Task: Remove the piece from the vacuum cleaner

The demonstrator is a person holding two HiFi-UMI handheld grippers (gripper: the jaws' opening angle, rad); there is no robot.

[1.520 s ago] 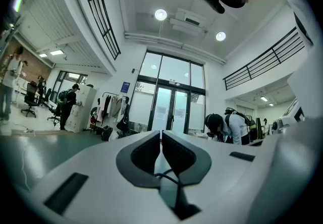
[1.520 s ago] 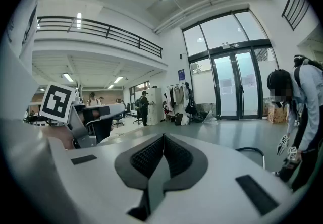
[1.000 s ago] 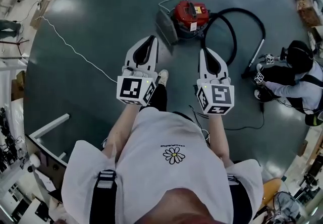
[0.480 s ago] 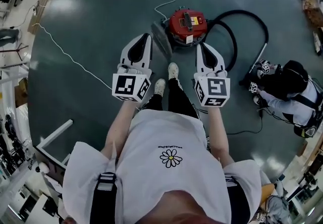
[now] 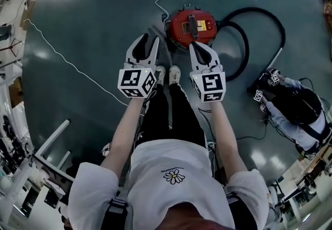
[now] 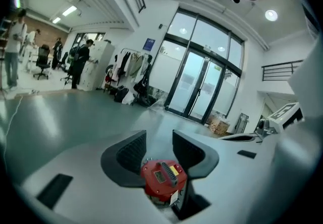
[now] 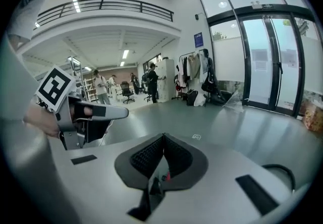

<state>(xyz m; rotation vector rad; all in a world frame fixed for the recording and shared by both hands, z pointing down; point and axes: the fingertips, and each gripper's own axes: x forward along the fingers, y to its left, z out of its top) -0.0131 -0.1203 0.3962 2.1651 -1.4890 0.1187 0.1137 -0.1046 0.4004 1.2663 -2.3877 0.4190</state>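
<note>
Three cameras, one shared floor

The head view looks steeply down from high up onto the red vacuum cleaner (image 5: 191, 27) and the floor (image 5: 93, 27). The left gripper view faces forward from low down, much nearer that same vacuum cleaner (image 6: 162, 180). The right gripper view looks level across the floor (image 7: 202, 117).

The left arm (image 5: 123, 130) and right arm (image 5: 224, 130) reached forward side by side through mid-frame. The left gripper (image 5: 147, 42) had its fingers (image 6: 130, 152) opening, with nothing pressed between them. The right gripper (image 5: 200, 48) had its fingers (image 7: 146, 155) closed tip to tip, holding nothing.
</note>
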